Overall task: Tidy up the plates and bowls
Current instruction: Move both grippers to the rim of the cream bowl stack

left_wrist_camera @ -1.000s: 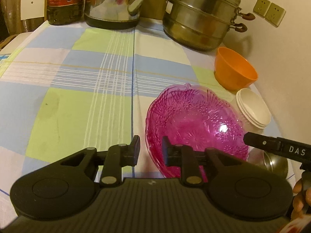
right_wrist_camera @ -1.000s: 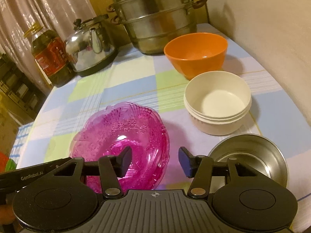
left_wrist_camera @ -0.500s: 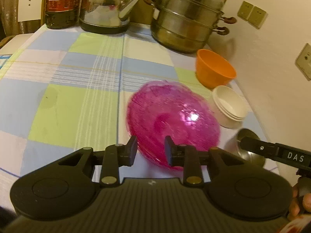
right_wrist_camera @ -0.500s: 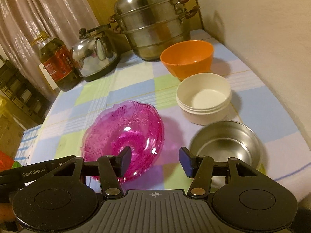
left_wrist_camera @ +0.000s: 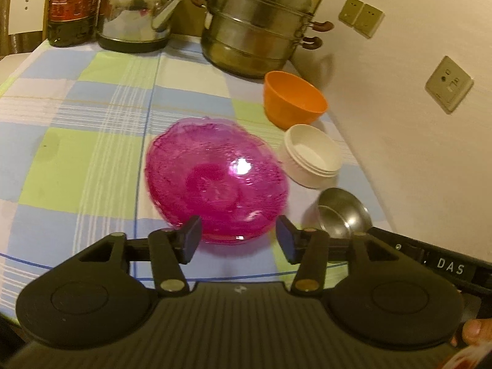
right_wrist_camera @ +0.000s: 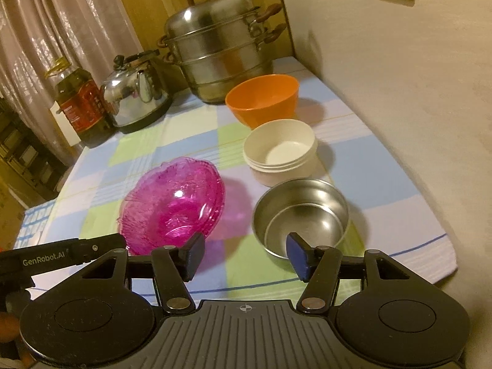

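A pink glass bowl (left_wrist_camera: 215, 181) sits on the checked tablecloth, also in the right wrist view (right_wrist_camera: 173, 207). To its right stand an orange bowl (left_wrist_camera: 292, 100) (right_wrist_camera: 263, 97), a stack of white bowls (left_wrist_camera: 312, 155) (right_wrist_camera: 281, 153) and a steel bowl (left_wrist_camera: 343, 212) (right_wrist_camera: 303, 215). My left gripper (left_wrist_camera: 238, 240) is open and empty, just short of the pink bowl's near rim. My right gripper (right_wrist_camera: 243, 253) is open and empty, in front of the gap between the pink bowl and the steel bowl.
A steel steamer pot (left_wrist_camera: 256, 27) (right_wrist_camera: 218, 58), a kettle (left_wrist_camera: 136, 15) (right_wrist_camera: 135, 92) and an oil bottle (left_wrist_camera: 72, 6) (right_wrist_camera: 80, 104) stand at the back. A wall with sockets (left_wrist_camera: 449, 84) borders the right side. The table's front edge (right_wrist_camera: 353, 276) is close to me.
Both grippers have pulled back and up from the bowls. The left gripper has opened wider. The pink bowl lies on the cloth, apart from both grippers.
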Motion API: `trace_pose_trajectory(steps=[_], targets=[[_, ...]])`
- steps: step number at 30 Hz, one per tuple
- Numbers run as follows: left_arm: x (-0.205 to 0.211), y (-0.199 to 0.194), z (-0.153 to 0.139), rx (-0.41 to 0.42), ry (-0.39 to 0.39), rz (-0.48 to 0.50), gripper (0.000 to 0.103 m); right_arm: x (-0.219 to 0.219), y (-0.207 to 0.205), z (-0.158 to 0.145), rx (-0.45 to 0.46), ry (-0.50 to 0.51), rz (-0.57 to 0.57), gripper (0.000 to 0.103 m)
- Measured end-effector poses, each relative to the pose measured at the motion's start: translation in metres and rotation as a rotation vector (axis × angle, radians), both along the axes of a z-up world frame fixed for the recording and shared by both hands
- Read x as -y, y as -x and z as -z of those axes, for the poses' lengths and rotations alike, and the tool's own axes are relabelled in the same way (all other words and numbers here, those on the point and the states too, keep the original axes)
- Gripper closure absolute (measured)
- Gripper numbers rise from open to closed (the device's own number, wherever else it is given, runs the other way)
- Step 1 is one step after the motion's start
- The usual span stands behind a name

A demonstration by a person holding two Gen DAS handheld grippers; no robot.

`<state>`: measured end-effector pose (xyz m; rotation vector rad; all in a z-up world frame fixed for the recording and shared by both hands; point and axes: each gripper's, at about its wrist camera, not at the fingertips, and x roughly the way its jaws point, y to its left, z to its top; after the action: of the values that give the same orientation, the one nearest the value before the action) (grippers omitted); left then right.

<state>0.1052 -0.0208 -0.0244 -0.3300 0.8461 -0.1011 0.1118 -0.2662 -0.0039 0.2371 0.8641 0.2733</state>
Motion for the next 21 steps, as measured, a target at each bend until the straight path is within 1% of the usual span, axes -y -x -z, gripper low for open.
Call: trace_pose_trajectory(steps=[6, 8, 13, 21], targets=[[0.017, -0.001, -0.005, 0.001, 0.003, 0.032, 0.051, 0.011, 0.002, -0.006, 0.002, 0.029, 0.035, 0.044], [0.023, -0.001, -0.006, 0.001, 0.0, 0.045, 0.048, 0.015, 0.001, -0.007, -0.002, 0.04, 0.04, 0.044], [0.035, -0.004, -0.007, -0.002, -0.011, 0.071, 0.045, 0.022, 0.001, -0.008, 0.002, 0.077, 0.054, 0.044], [0.046, -0.013, -0.009, -0.001, -0.036, 0.089, 0.045, 0.034, -0.004, -0.007, -0.007, 0.088, 0.082, 0.044]])
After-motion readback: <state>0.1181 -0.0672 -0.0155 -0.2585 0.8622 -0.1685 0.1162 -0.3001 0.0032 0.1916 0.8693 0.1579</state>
